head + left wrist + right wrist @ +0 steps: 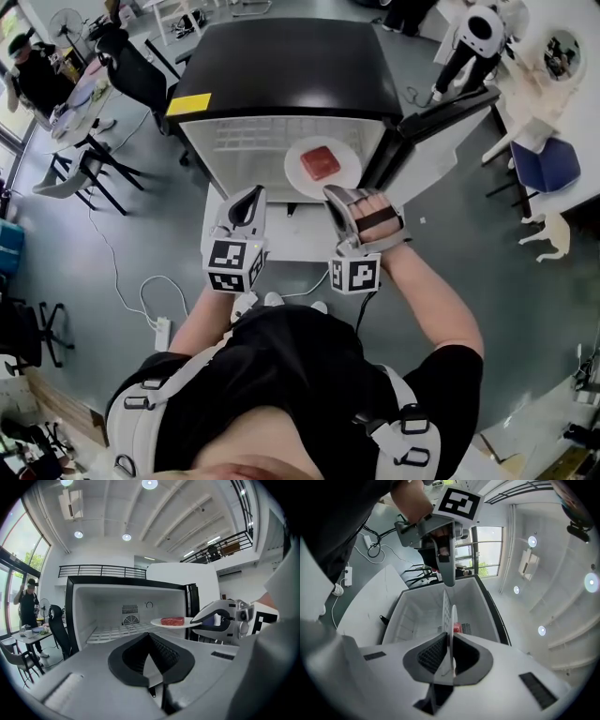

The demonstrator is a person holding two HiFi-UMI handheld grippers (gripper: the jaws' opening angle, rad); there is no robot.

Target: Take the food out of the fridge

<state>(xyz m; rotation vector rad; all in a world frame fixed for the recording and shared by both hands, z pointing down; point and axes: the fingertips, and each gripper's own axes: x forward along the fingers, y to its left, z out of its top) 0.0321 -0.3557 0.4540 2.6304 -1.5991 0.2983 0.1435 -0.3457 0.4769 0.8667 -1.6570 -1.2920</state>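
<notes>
One fridge, one plate, one meat slab.

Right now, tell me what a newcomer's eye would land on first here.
A red slab of meat on a white plate stands out, held before the open fridge. The right hand-held gripper clamps the plate's rim; the left hand-held gripper hangs beside it, shut and empty.

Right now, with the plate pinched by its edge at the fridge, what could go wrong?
The right tool grips the round white plate only at its rim, so it may tip and the red slab of meat could slide off. The plate hangs near the open fridge door; swinging right could knock it. The left tool, shut and empty, gives no support.
</notes>
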